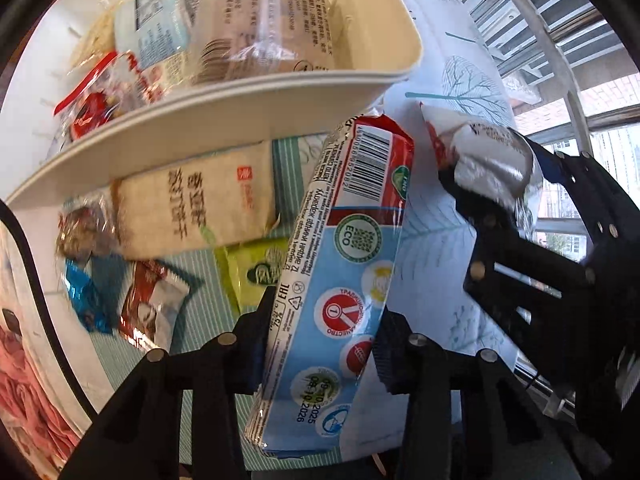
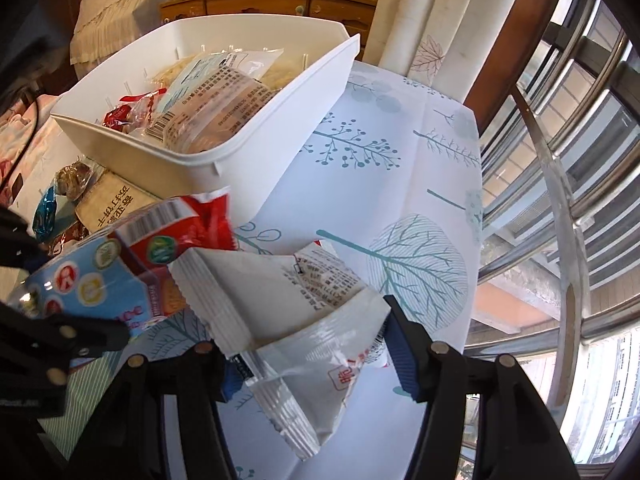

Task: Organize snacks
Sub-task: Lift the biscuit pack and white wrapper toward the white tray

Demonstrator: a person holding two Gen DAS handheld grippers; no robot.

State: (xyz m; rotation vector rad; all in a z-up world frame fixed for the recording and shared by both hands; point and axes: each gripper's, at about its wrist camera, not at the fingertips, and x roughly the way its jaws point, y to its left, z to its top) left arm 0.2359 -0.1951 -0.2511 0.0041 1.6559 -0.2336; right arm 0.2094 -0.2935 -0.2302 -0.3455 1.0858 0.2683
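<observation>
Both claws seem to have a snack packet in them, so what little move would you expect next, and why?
Probably carrying the blue-and-red packet over the white bin and letting go. The left claw is shut on it, the bin sits right beside it already holding snacks, and the right claw has its own white packet to follow.

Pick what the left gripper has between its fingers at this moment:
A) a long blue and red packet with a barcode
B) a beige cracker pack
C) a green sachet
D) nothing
A: in the left wrist view the left gripper is clamped on the long blue and red packet, which stands clear of the beige cracker pack and green sachet lying on the table.
</observation>
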